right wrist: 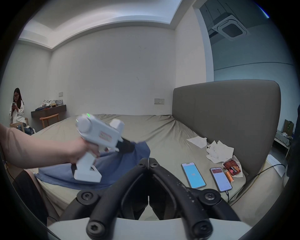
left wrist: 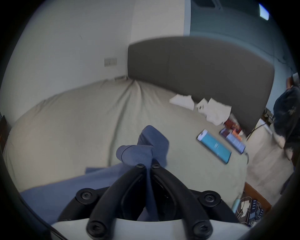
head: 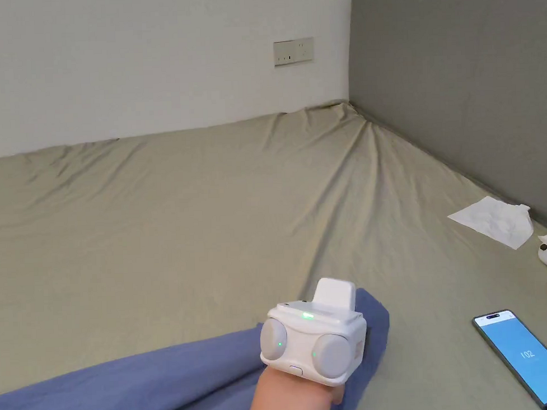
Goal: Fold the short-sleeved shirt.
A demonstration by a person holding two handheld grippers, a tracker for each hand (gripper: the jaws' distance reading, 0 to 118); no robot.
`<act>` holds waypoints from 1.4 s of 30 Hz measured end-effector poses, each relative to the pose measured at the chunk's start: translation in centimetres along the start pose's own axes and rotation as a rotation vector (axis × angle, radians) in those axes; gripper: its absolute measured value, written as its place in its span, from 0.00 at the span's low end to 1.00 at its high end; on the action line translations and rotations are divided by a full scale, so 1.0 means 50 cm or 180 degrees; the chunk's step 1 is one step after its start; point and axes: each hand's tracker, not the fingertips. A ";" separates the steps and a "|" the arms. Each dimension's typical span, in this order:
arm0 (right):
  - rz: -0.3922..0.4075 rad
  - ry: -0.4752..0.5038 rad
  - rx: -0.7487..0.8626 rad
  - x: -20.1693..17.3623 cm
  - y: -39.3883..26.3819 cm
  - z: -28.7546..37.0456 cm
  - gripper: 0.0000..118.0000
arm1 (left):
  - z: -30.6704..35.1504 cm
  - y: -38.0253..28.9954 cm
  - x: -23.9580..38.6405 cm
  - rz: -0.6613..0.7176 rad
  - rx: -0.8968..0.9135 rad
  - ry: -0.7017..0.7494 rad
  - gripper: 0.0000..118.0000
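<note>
Pinching a bunched fold of the blue shirt, the left gripper has its fingers pressed together with cloth running down between them. The right gripper view shows that tool held in a hand low over the bed, its black front end buried in the raised edge of the shirt.

The right gripper sits apart from the shirt, nearer the phone with the blue screen. Its fingers meet at the tips and no cloth is seen between them, so it appears to hold nothing.

The shirt lies at the near edge of the bed, in front of the person, rumpled and partly lifted at the end the left gripper holds. Its outline, collar and sleeves cannot be made out, so which part is gripped cannot be told.

Assessment: the task is at an early stage. The garment is not yet spread flat and no fold is evident. The step in hand appears to be drawing the shirt out onto the open sheet.

The next move calls for the right gripper to open and take a second point on the shirt, well apart from the first, so the cloth can be tensioned and laid flat. Loose papers and a second phone beside the headboard should be kept outside the working area.
</note>
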 end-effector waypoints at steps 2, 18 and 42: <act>0.0003 0.0008 -0.0030 0.000 -0.007 -0.002 0.01 | -0.026 -0.022 -0.007 0.0192 -0.0082 -0.0015 0.01; 0.0067 0.0434 -0.0016 -0.109 0.002 -0.095 0.01 | 0.505 -0.252 -0.198 0.0672 0.1611 0.0901 0.32; 0.0458 0.1149 -0.0422 -0.384 -0.016 -0.230 0.01 | 0.551 -0.408 -0.746 0.1540 0.0609 0.1468 0.22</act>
